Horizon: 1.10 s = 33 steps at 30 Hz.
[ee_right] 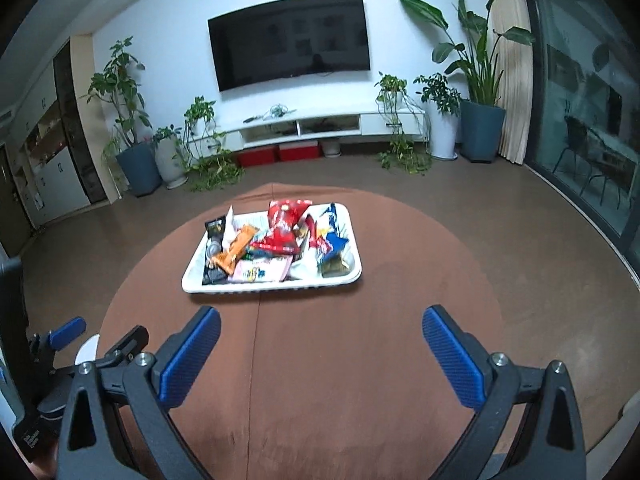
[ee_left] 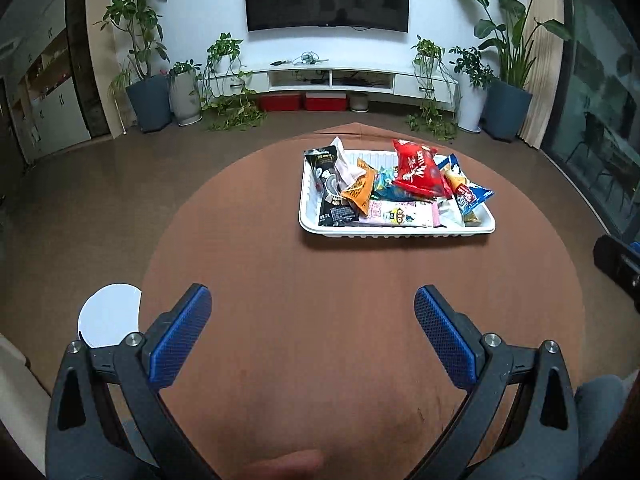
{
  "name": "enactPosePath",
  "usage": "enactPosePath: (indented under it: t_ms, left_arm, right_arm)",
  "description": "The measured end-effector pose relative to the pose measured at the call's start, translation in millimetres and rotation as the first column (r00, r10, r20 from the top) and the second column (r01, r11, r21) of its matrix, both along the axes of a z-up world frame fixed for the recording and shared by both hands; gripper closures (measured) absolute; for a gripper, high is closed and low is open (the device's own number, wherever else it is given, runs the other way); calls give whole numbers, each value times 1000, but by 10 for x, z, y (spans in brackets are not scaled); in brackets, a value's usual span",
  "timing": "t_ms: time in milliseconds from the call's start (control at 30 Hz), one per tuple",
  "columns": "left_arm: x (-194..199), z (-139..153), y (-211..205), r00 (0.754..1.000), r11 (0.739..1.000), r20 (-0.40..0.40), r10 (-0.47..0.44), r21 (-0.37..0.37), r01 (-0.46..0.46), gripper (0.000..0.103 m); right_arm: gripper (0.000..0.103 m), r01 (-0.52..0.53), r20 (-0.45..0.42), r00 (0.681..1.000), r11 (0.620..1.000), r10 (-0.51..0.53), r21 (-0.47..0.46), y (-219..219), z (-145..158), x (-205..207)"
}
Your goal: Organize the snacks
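Note:
A white tray (ee_left: pixel 394 233) (ee_right: pixel 192 282) sits on the far half of the round brown table (ee_left: pixel 340 320) (ee_right: pixel 340 360), heaped with several snack packets. On top lies a red bag (ee_left: pixel 418 168) (ee_right: pixel 285 226); a black packet (ee_left: pixel 330 188) (ee_right: pixel 214 246) and an orange packet (ee_left: pixel 360 190) (ee_right: pixel 236 250) are at the left, a pink packet (ee_left: pixel 400 214) (ee_right: pixel 264 270) in front, a blue-and-white bag (ee_left: pixel 468 192) (ee_right: pixel 334 236) at the right. My left gripper (ee_left: pixel 312 300) and right gripper (ee_right: pixel 322 320) both hang open over bare table, short of the tray, holding nothing.
A white round disc (ee_left: pixel 110 316) (ee_right: pixel 88 350) lies beyond the table's left edge. The left gripper also shows at the left of the right wrist view (ee_right: pixel 68 330). Potted plants (ee_left: pixel 148 60) and a low TV cabinet (ee_left: pixel 332 78) line the far wall. A glass door (ee_right: pixel 592 120) is on the right.

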State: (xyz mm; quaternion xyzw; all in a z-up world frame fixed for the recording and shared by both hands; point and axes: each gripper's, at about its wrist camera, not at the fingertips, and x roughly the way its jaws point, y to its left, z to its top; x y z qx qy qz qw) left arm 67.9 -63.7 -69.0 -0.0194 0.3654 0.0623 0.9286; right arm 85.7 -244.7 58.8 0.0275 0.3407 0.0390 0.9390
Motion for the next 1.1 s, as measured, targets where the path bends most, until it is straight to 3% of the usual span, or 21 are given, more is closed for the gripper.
enactPosePath:
  t_ms: [1100]
  left_arm:
    - [25, -156, -70, 999, 999, -33, -28, 18, 28, 0]
  right_arm:
    - [0, -41, -57, 998, 999, 41, 0, 138, -221, -85]
